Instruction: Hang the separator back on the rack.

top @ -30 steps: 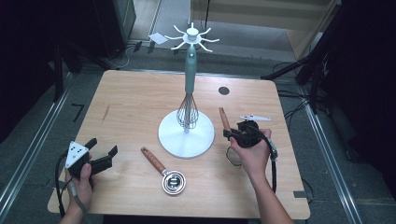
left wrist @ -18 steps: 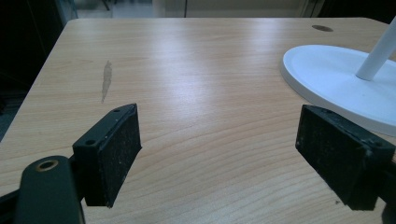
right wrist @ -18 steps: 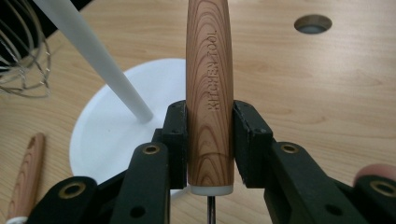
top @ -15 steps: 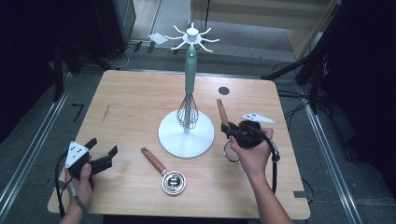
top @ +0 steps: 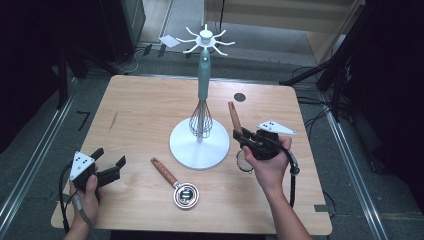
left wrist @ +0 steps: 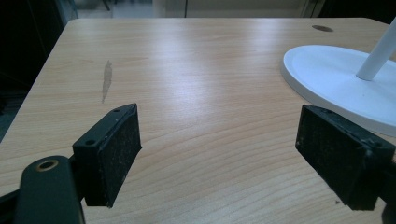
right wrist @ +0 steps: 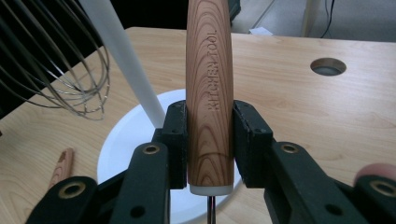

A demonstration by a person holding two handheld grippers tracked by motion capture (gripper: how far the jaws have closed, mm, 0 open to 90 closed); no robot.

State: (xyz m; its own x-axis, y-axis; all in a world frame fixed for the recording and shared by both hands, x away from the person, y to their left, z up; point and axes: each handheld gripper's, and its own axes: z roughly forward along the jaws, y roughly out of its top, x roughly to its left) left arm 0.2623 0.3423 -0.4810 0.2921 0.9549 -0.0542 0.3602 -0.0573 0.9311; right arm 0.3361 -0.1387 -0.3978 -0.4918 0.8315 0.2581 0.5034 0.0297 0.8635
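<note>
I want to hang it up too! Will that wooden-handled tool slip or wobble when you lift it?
Probably not slip much: the right gripper pinches the smooth, tapered wooden handle from both sides near its lower end. It looks stiff, so it shouldn't flop. The round strainer-like head hangs below, so it may swing slightly.

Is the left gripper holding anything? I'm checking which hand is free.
No: the left gripper stands open over bare table, with nothing between its pads.
</note>
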